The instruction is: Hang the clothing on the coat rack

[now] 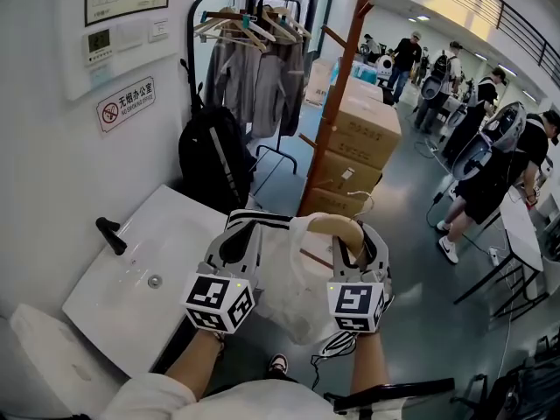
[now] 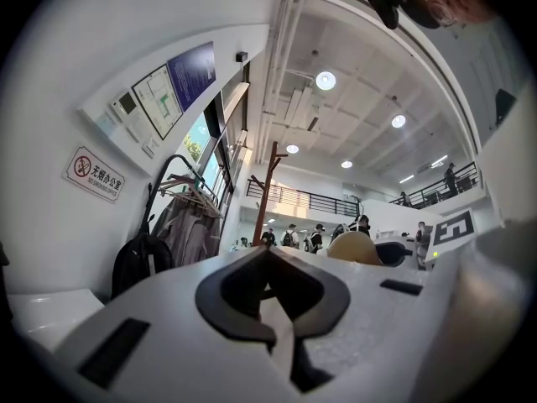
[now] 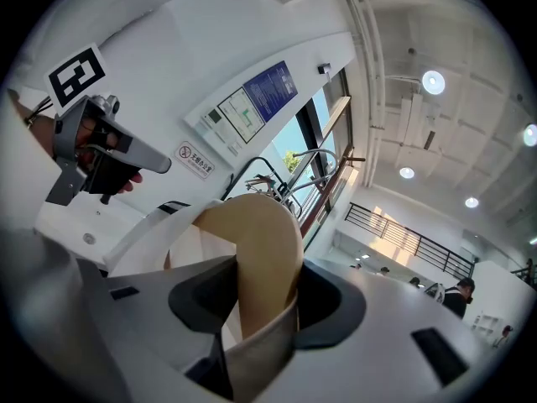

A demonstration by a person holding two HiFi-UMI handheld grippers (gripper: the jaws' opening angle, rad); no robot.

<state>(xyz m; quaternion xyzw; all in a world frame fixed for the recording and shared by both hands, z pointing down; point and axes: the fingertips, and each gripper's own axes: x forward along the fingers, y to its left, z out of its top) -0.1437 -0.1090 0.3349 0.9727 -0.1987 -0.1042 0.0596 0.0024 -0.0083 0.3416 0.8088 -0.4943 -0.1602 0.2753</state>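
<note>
Presently, white garment (image 1: pixel 289 296) hangs between left gripper (image 1: pixel 238 239) and right gripper (image 1: pixel 357 239), both clamped on its upper edge; coat rack (image 1: pixel 343 94) stands upright ahead, nearer the right.

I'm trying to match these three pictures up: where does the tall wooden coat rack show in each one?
Head view: wooden coat rack, top centre, beside the cardboard boxes.
Left gripper view: centre, a thin brown pole above the jaws.
Right gripper view: right of centre, just behind the tan collar.
Shared landmark: the no-smoking sign on the white wall, left of the rack.
</note>
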